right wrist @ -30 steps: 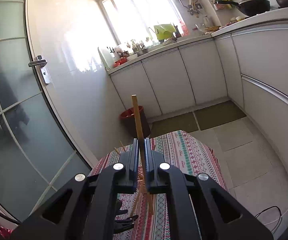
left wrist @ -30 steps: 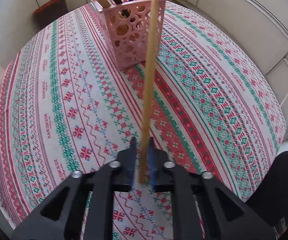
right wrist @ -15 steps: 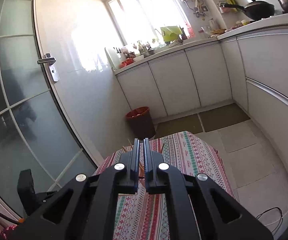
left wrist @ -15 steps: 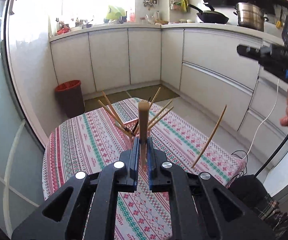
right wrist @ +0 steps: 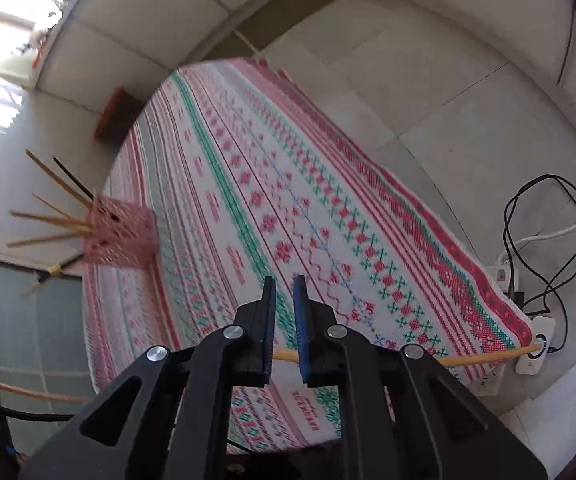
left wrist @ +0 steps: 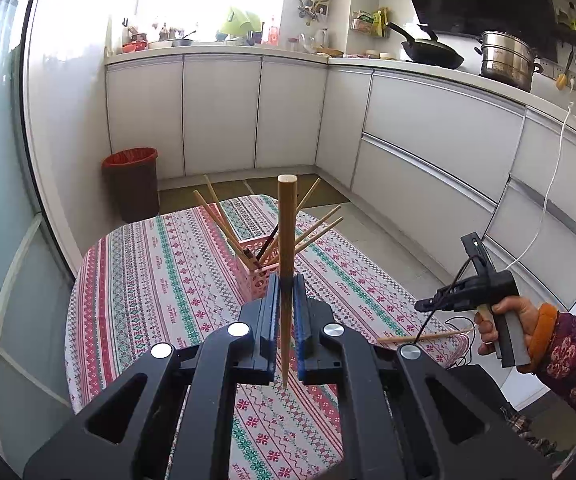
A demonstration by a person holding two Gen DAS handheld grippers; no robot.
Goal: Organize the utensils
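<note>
Now the left gripper (left wrist: 285, 292) is clamping one chopstick (left wrist: 286, 232), the right gripper (right wrist: 283, 292) is opening empty over another (right wrist: 484, 358) lying at four o'clock; the pink basket (left wrist: 256, 274) at twelve is already holding several

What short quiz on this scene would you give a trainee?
1. True or false: the left tool grips a wooden chopstick upright.
2. The pink basket holds: A spoons, B chopsticks, C nothing.
3. Fill in: a loose chopstick lies near the table's ____.
Key: 1 true; 2 B; 3 edge.
</note>
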